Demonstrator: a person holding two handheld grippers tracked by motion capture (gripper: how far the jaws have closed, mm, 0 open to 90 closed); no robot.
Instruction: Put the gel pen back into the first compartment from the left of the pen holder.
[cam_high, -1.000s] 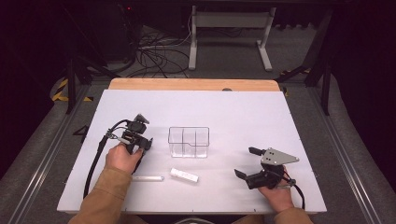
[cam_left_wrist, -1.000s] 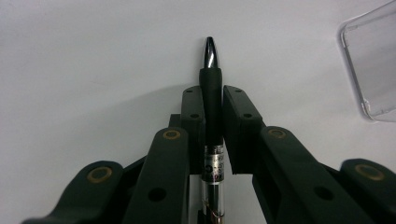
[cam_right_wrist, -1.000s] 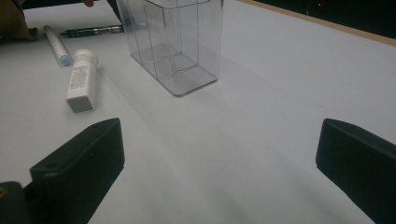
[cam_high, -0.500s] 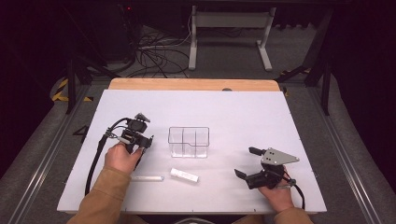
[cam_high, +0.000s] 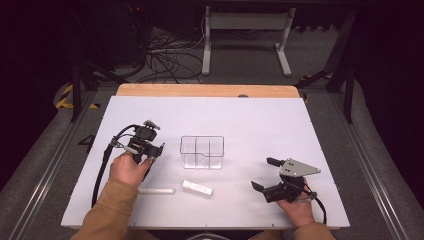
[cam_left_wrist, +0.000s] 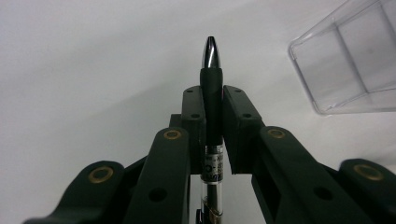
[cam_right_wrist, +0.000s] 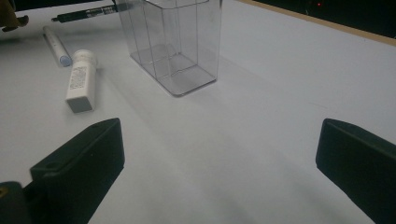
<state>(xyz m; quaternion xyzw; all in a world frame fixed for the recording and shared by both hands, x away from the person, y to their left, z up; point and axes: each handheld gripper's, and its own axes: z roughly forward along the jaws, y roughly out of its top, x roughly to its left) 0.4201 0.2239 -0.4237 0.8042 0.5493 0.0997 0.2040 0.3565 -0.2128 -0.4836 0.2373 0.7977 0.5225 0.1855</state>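
While the left claw (cam_left_wrist: 212, 100) pinches a black pen (cam_left_wrist: 211, 79) at centre frame, tip forward, likely for dropping into the clear organizer (cam_high: 202, 151) at mid-frame, the right claw (cam_high: 263, 174) waits wide open and empty, lower right above the tabletop (cam_high: 250, 120).

We see the black pen with a silver tip (cam_left_wrist: 212, 100) run between the left claw's (cam_left_wrist: 213, 109) jaws, its lower barrel cut off by the bottom edge; the print on its label is too small to read. The clear plastic divided box (cam_left_wrist: 348, 60) is cropped at the right edge there.
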